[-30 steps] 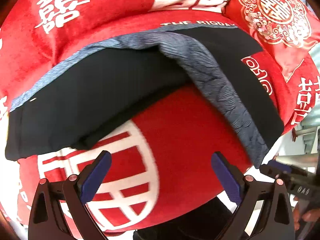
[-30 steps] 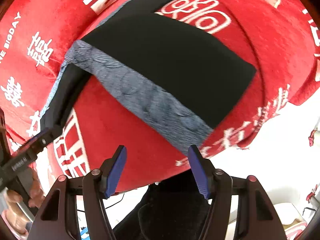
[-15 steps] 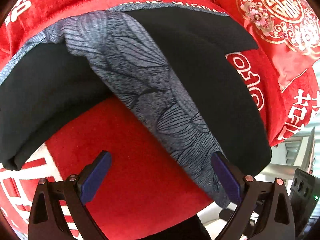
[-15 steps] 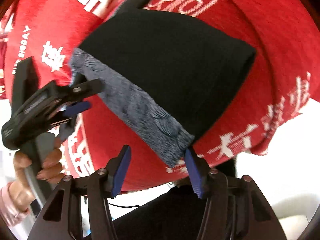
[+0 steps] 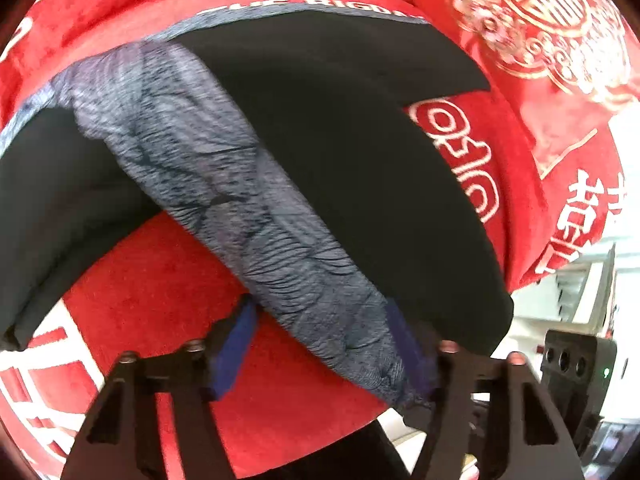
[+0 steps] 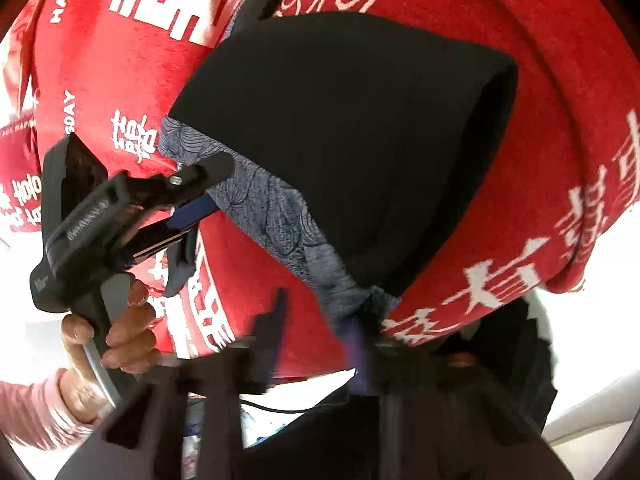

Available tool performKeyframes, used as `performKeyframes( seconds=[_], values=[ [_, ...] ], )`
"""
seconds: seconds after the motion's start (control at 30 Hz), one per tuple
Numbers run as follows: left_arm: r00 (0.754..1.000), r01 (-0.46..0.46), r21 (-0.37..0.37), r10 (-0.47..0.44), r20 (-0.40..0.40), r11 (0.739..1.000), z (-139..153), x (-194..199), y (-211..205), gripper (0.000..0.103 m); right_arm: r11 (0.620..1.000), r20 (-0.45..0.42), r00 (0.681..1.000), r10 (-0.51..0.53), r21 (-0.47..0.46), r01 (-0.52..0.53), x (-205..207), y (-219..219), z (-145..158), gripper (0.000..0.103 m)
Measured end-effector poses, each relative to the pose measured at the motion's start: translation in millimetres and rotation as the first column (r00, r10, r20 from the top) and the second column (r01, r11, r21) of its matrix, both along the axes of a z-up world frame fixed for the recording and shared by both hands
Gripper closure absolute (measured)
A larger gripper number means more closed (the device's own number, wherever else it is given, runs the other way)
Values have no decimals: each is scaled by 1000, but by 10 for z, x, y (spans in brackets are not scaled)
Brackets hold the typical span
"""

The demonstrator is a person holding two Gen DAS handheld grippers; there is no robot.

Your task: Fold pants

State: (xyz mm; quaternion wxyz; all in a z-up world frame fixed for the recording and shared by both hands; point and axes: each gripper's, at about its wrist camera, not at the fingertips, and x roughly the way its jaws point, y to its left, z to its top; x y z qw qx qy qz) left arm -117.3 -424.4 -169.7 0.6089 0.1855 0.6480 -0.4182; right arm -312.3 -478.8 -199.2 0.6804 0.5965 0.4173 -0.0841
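Black pants point(image 5: 360, 152) lie on a red blanket point(image 5: 168, 300). Left tool point(image 5: 320, 344) straddles their grey band point(image 5: 248, 216), not clamped; right tool point(image 6: 316, 336), blurred, nips its corner; only the right view shows the hand point(image 6: 116, 332).

left gripper point(image 5: 324, 344) part-closed, right gripper point(image 6: 316, 340) blurred

A red bed cover point(image 5: 168, 304) printed with white characters carried everything. The black pants point(image 5: 360, 152) with a grey patterned band lay directly on it, reaching its near edge. A red embroidered cushion point(image 5: 540, 20) sat at the far right corner.
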Motion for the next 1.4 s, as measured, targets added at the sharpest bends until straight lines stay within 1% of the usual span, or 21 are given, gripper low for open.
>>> performKeyframes(
  seconds=[0.03, 0.07, 0.1, 0.13, 0.27, 0.4, 0.57, 0.67, 0.73, 0.87, 0.97, 1.07, 1.1, 1.17, 1.2, 1.23, 1.27, 1.3, 1.33, 1.4],
  values=[
    [1000, 18, 7, -18, -7, 1000, -8, -34, -48, 78, 1000, -5, 1000, 2, 6, -2, 24, -4, 6, 98],
    [1000, 26, 12, -26, -9, 1000, -15, -25, -66, 78, 1000, -7, 1000, 7, 8, -7, 61, 16, 19, 99],
    [1000, 25, 2, -25, -12, 1000, 7, -29, -87, 81, 1000, -6, 1000, 10, 7, -10, 79, 19, 42, 99],
    [1000, 24, -7, -24, -14, 1000, 40, -26, -106, 91, 1000, 0, 1000, 11, 9, -11, 85, 19, 75, 99],
    [999, -2, -52, 0, -36, 999, 252, 69, -143, 92, 1000, 63, 998, 24, 11, -25, 143, -56, 364, 100],
    [999, -14, -88, 11, -39, 996, 448, 186, -263, 92, 999, 118, 992, 38, -19, -36, 259, -262, 674, 100],
    [999, -43, -129, 38, -37, 991, 584, 442, -431, 92, 994, 163, 983, 84, -87, -71, 574, -701, 1070, 100],
    [997, -69, -148, 65, -33, 987, 600, 623, -636, 92, 985, 172, 978, 122, -140, -98, 815, -1053, 1267, 100],
    [996, -84, -156, 80, -28, 984, 619, 765, -772, 92, 978, 163, 976, 143, -175, -114, 953, -1270, 1358, 100],
    [994, -107, -173, 111, 16, 979, 680, 1005, -1018, 92, 962, 142, 976, 166, -242, -128, 1270, -1826, 1536, 100],
    [984, -140, -185, 157, 80, 973, 812, 1194, -1081, 91, 958, 127, 979, 159, -258, -122, 1489, -2210, 1597, 100],
    [973, -155, -170, 180, 145, 973, 878, 1320, -1059, 91, 942, 55, 986, 157, -307, -133, 1680, -2548, 1590, 100],
    [967, -159, -153, 185, 173, 975, 870, 1350, -1034, 91, 939, 38, 987, 156, -315, -136, 1729, -2614, 1568, 100],
    [963, -156, -124, 179, 200, 980, 815, 1372, -1007, 91, 926, -9, 987, 161, -344, -154, 1841, -2736, 1507, 100],
    [961, -153, -99, 172, 216, 983, 754, 1369, -997, 76, 917, -38, 985, 169, -360, -171, 1921, -2769, 1443, 100],
    [960, -155, -77, 168, 224, 985, 683, 1361, -987, 41, 909, -61, 982, 177, -374, -187, 1980, -2801, 1393, 100],
    [954, -176, -60, 186, 236, 982, 608, 1359, -958, 28, 898, -95, 978, 185, -387, -208, 2052, -2839, 1306, 100],
    [946, -196, -64, 206, 249, 978, 579, 1353, -930, 23, 894, -119, 975, 190, -390, -222, 2100, -2856, 1232, 100],
    [944, -204, -68, 214, 249, 977, 526, 1349, -922, 23, 888, -141, 971, 193, -395, -234, 2146, -2882, 1158, 100],
    [946, -211, -39, 214, 243, 977, 371, 1370, -947, 23, 875, -189, 961, 202, -407, -264, 2219, -2921, 1001, 99]
  ],
)
